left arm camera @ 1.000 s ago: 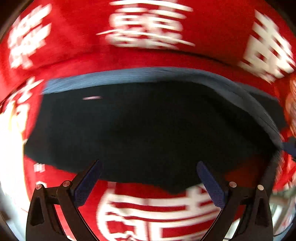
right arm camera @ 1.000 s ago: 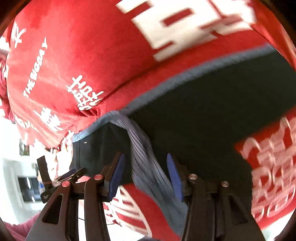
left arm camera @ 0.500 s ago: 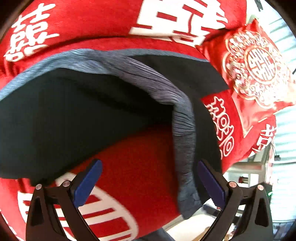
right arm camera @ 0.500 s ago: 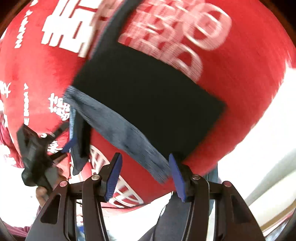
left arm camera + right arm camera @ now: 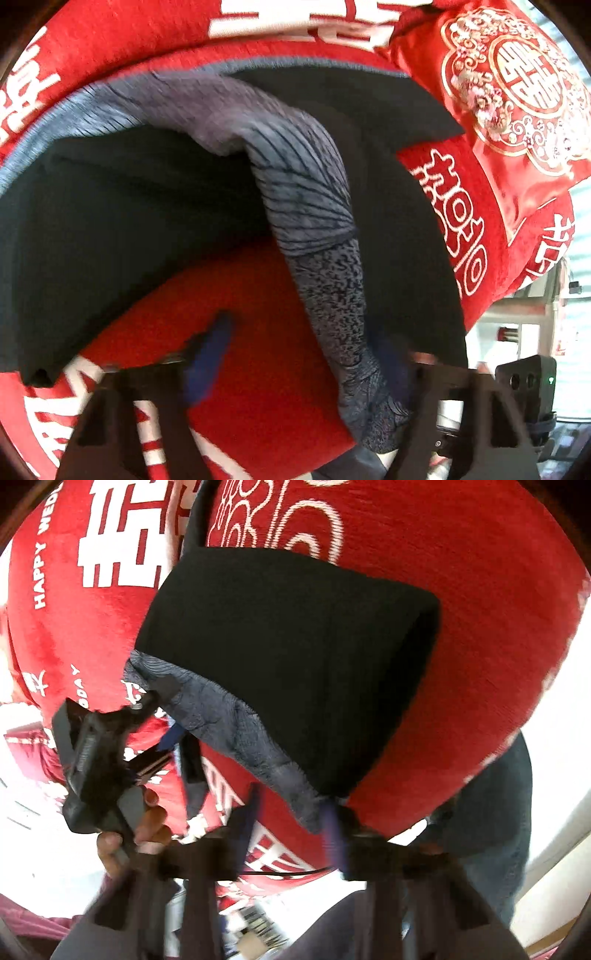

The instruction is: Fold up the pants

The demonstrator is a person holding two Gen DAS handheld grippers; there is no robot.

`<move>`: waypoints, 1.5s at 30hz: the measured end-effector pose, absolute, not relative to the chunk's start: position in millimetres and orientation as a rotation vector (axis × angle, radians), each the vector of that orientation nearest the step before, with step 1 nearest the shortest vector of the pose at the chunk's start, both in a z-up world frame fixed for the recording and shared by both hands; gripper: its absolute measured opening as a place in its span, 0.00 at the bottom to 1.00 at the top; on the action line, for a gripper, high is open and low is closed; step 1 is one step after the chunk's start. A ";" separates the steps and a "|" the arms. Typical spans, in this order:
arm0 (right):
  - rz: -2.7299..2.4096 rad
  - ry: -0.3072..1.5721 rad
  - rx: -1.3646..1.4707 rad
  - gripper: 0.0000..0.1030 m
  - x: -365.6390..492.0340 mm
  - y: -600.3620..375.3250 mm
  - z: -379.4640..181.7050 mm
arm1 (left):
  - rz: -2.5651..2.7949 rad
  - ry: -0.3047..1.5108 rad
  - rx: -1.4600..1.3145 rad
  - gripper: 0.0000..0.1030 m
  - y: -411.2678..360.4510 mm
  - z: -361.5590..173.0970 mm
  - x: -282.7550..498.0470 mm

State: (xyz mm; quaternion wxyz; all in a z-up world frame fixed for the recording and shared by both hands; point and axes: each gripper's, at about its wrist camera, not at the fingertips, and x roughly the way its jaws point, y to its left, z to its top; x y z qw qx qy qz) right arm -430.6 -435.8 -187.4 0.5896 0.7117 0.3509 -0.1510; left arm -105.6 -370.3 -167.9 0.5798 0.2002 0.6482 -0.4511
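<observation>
Black pants (image 5: 122, 229) with a grey patterned waistband (image 5: 310, 192) lie folded on a red blanket (image 5: 258, 332). In the left wrist view the band's end hangs down between the fingers of my left gripper (image 5: 301, 362), close to the right finger. Its jaws are closing and blurred, with a gap still showing. In the right wrist view the pants (image 5: 288, 657) show as a black slab. The waistband (image 5: 236, 716) corner sits between the closing jaws of my right gripper (image 5: 291, 821), against the right finger. The left gripper (image 5: 162, 720) is at the band's other end.
A red pillow with gold embroidery (image 5: 517, 92) lies at the upper right of the pants. The blanket's near edge (image 5: 424, 812) drops off just past both grippers. A person's jeans leg (image 5: 491, 812) stands beside it, and a hand (image 5: 144, 830) holds the left gripper.
Both views swung from the flat pants to the waistband's ends at the blanket's near edge. Both pairs of jaws have narrowed around the band, the left from wide open.
</observation>
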 end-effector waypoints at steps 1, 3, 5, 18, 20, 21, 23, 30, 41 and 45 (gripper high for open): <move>-0.338 0.813 1.648 0.11 -429.7 -437.4 -182.6 | -1.060 1.520 0.473 0.38 -373.4 -168.6 -107.5; -0.299 0.792 1.635 0.07 -427.1 -445.0 -166.8 | -1.086 1.525 0.461 0.22 -378.0 -162.5 -109.2; -0.275 0.758 1.611 0.06 -426.1 -459.9 -146.2 | -1.098 1.511 0.436 0.22 -384.6 -149.5 -109.0; -0.233 0.653 1.372 0.05 -359.3 -662.1 -51.8 | -1.131 1.387 0.339 0.22 -486.8 -86.0 -56.9; -0.238 0.693 1.312 0.05 -340.3 -688.7 -45.8 | -1.139 1.376 0.340 0.22 -504.4 -86.0 -46.3; -0.244 0.723 1.274 0.05 -327.0 -701.8 -44.3 | -1.135 1.359 0.365 0.24 -515.1 -87.8 -42.0; -0.284 0.813 1.182 0.05 -297.1 -729.0 -47.5 | -1.067 1.300 0.453 0.49 -531.3 -92.8 -35.8; -0.475 1.043 0.924 0.05 -249.4 -771.7 -72.8 | -0.945 1.270 0.480 0.67 -510.0 -98.6 -17.8; -0.586 1.055 0.810 0.69 -296.4 -714.4 -55.6 | -0.504 1.397 0.518 0.67 -414.9 -178.3 11.2; -0.696 1.041 0.873 0.69 -326.7 -705.4 -64.0 | -0.515 1.383 0.511 0.67 -413.4 -184.0 8.3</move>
